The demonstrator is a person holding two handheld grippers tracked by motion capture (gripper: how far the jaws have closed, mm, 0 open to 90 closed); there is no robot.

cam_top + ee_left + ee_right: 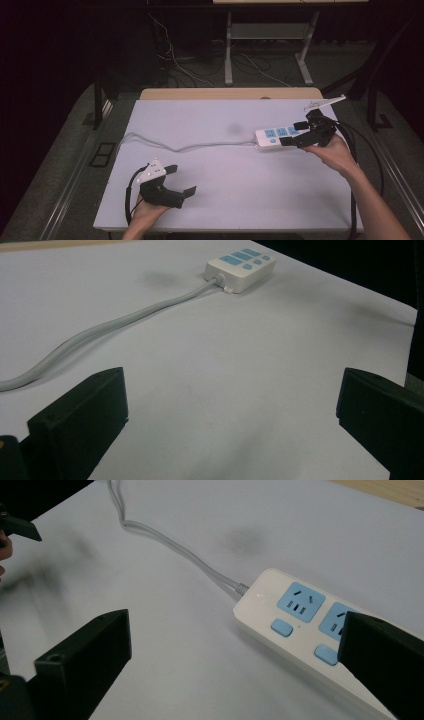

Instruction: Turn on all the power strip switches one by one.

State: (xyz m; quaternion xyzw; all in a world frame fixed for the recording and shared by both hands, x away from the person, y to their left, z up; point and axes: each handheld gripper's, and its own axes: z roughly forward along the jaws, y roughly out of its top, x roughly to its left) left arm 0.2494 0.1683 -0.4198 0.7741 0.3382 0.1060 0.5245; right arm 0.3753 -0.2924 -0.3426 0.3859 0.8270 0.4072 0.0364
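A white power strip (274, 136) with blue sockets lies at the right of the white table, and its grey cable (190, 146) runs off to the left edge. My right gripper (296, 133) is open at the strip's right end, one jaw on each side of it. In the right gripper view the power strip (300, 615) reaches under the right jaw, and the right gripper (237, 630) holds nothing. My left gripper (181, 180) stands open over bare table at the near left. From the left gripper (232, 390) the power strip (240, 265) lies far ahead, with the cable (125, 320) curving towards it.
The white table top (225, 200) rests on a wooden table whose back edge (230, 93) shows behind it. Black cables (361, 150) trail from my right gripper past the table's right edge. Desk legs and loose wires stand on the floor beyond.
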